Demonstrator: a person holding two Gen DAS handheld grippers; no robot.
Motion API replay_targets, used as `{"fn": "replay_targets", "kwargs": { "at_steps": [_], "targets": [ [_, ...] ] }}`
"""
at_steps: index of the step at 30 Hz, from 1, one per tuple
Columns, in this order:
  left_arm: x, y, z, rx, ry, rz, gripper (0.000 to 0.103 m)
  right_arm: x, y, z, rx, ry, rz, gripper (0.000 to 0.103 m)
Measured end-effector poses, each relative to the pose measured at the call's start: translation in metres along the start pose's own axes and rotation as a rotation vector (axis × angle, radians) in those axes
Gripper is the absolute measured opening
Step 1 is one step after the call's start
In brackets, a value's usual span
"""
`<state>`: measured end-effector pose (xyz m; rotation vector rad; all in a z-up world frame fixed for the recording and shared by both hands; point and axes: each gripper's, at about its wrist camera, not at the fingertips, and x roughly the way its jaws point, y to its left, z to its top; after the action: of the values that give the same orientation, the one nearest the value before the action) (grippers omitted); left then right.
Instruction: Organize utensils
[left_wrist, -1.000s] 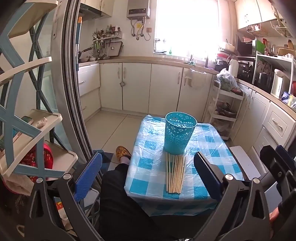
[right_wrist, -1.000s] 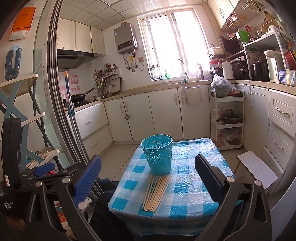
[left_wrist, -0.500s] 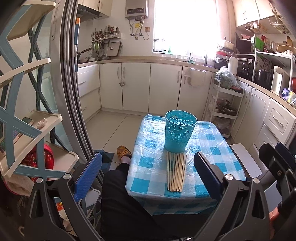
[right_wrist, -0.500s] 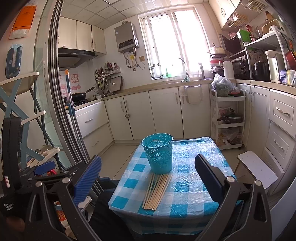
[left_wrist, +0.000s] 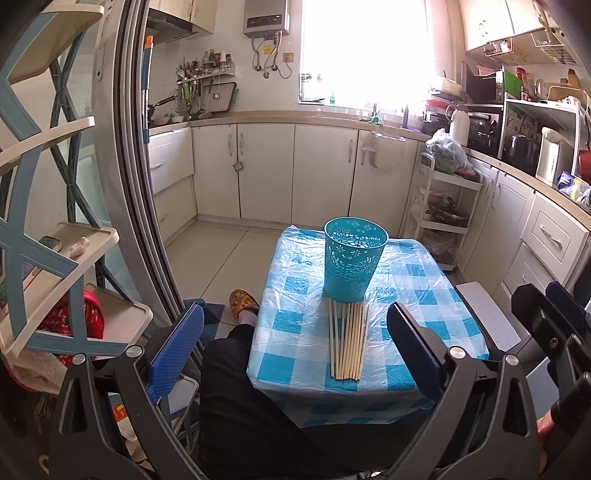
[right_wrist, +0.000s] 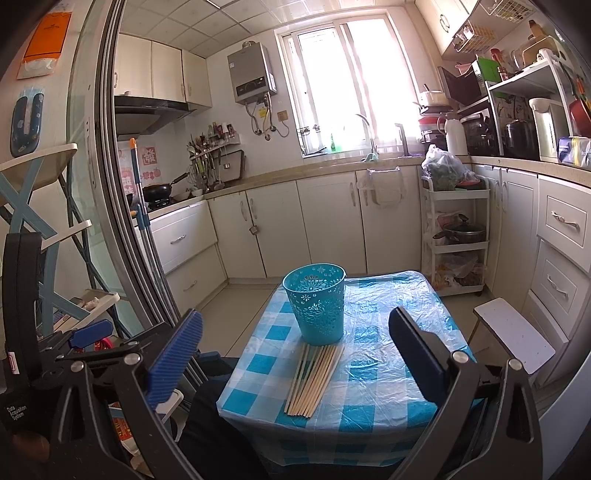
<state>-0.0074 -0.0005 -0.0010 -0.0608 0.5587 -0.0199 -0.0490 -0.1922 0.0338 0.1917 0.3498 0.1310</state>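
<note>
chopsticks (left_wrist: 347, 339) lie in a flat bundle on the checked tablecloth (left_wrist: 295, 325), far tips touching the base of the teal basket (left_wrist: 352, 264), on its near side. i hold my left gripper (left_wrist: 295, 343) and right gripper (right_wrist: 295, 350) level, well back from the basket & above the table edge, fingers spread wide, nothing btwn them. my leg (left_wrist: 236, 354) sits left of the basket.

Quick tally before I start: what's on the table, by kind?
Blue lattice basket: 1
Wooden chopsticks: about 10 (lying tight together in front of the basket, so the exact count is unclear)
Total on the table: about 11
</note>
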Motion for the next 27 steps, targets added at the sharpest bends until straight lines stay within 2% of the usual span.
{"fn": "replay_targets", "kwargs": {
  "at_steps": [12,27],
  "targets": [
    [0.0004,-0.0015,-0.0007,0.017,-0.010,0.010,0.096,-0.0001,-0.0004,0.0004,0.002,-0.001,-0.001,0.097],
    [0.0019,-0.0029,-0.0011,0.027,0.018,0.018,0.095,0.0012,-0.0006,-0.0022,0.004,0.007,-0.001,0.097]
  ]
}}
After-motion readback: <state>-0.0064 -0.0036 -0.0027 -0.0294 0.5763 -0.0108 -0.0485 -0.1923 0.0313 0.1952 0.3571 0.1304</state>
